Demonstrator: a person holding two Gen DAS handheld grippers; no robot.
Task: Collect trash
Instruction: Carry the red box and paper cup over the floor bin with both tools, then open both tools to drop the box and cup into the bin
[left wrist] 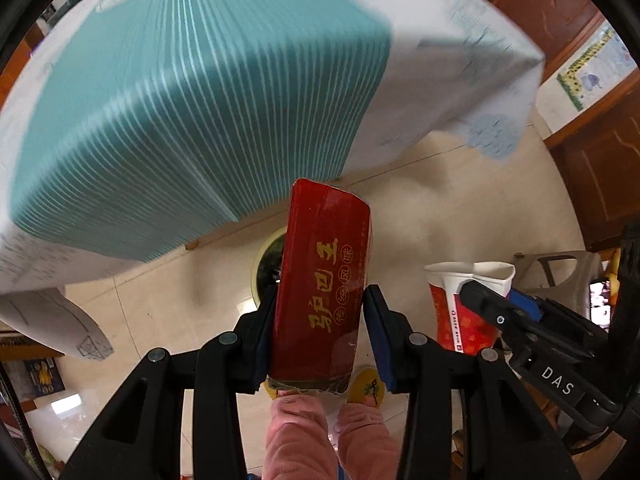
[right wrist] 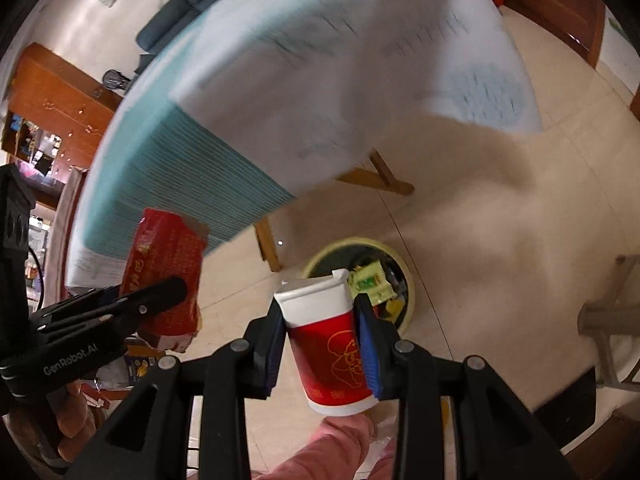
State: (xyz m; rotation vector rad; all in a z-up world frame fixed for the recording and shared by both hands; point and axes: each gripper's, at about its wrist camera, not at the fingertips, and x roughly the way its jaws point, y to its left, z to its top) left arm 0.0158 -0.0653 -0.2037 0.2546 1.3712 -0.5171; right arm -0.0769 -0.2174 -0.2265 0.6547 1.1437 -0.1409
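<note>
Between the pads of the left gripper (left wrist: 320, 332), nearest its lens, a red packet (left wrist: 322, 284) printed with gold characters stood upright, pinched at both long sides with its crumpled lower end below the fingers. Just to its right in the same view, the right gripper (left wrist: 486, 294) clamped a red-and-white paper cup (left wrist: 460, 304), whose white rim was squashed out of round. In the right wrist view the right gripper (right wrist: 320, 344) squeezed that paper cup (right wrist: 330, 344) at mid-height, the cup tilted slightly and carrying a gold line drawing on its red band; the left gripper (right wrist: 160, 296) and its red packet (right wrist: 166, 276) appeared at the left, held at a similar height. Both items hung above the tiled floor (right wrist: 480, 240). Below and beyond the cup stood a round bin (right wrist: 404, 268) with a pale yellow rim and dark interior, already holding a yellow-green wrapper (right wrist: 370, 282) and other crumpled scraps too small to identify. In the left wrist view the same bin (left wrist: 268, 256) showed partly behind the packet. Farther off, a wooden-legged table (right wrist: 276, 248) draped in a teal striped and white cloth (left wrist: 180, 100) filled the upper field, motion-blurred.
</note>
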